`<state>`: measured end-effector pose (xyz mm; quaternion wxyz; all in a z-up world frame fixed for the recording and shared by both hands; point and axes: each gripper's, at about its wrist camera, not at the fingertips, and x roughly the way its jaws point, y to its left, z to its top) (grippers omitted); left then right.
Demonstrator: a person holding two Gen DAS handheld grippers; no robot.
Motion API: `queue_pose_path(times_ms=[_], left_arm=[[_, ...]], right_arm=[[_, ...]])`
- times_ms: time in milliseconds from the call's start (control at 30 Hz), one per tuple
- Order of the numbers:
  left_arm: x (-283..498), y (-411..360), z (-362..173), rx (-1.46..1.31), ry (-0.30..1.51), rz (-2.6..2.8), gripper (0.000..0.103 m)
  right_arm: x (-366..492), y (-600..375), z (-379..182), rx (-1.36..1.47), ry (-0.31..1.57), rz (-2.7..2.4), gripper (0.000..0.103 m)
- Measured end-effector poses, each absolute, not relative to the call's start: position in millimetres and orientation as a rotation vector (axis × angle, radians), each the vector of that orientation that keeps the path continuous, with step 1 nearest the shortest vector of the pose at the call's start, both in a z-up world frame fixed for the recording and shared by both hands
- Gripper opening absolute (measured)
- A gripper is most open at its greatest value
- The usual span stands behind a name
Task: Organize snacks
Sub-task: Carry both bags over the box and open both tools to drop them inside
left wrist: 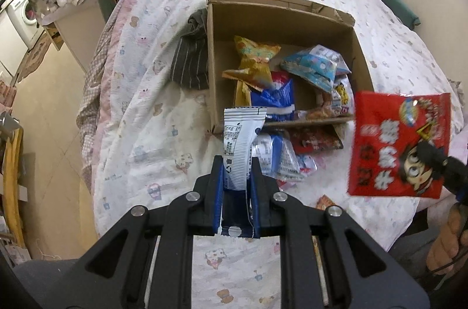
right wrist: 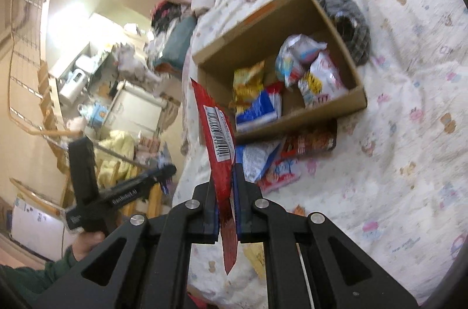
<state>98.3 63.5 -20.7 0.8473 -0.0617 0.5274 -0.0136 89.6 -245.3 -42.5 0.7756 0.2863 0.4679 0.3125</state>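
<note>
Above the bed (left wrist: 163,116), tool-pinched snack packets (left wrist: 238,151).

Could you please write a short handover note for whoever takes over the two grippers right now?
Left gripper: shut on a white and blue snack packet, held above the bedspread.
Right gripper: shut on a red snack packet, also held in the air.
Cardboard box sits open on the bed.
Done: several snack bags already lie in the box, among them a yellow bag and a light blue bag.
Left: put both held packets in the box, then collect the loose packets lying on the bedspread just in front of the box.
</note>
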Motion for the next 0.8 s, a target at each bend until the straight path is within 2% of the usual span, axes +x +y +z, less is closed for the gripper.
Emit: queue_pose_path(times_ms=[500, 800], left_arm=[[155, 54, 1, -0.090, 1.072, -0.049, 0.013], [199, 43, 0, -0.060, 1.061, -0.066, 0.013]], right_arm=[[154, -244, -12, 0.662, 0.922, 0.666, 0.008], [199, -237, -20, 0.654, 0.936, 0.645, 0.008]])
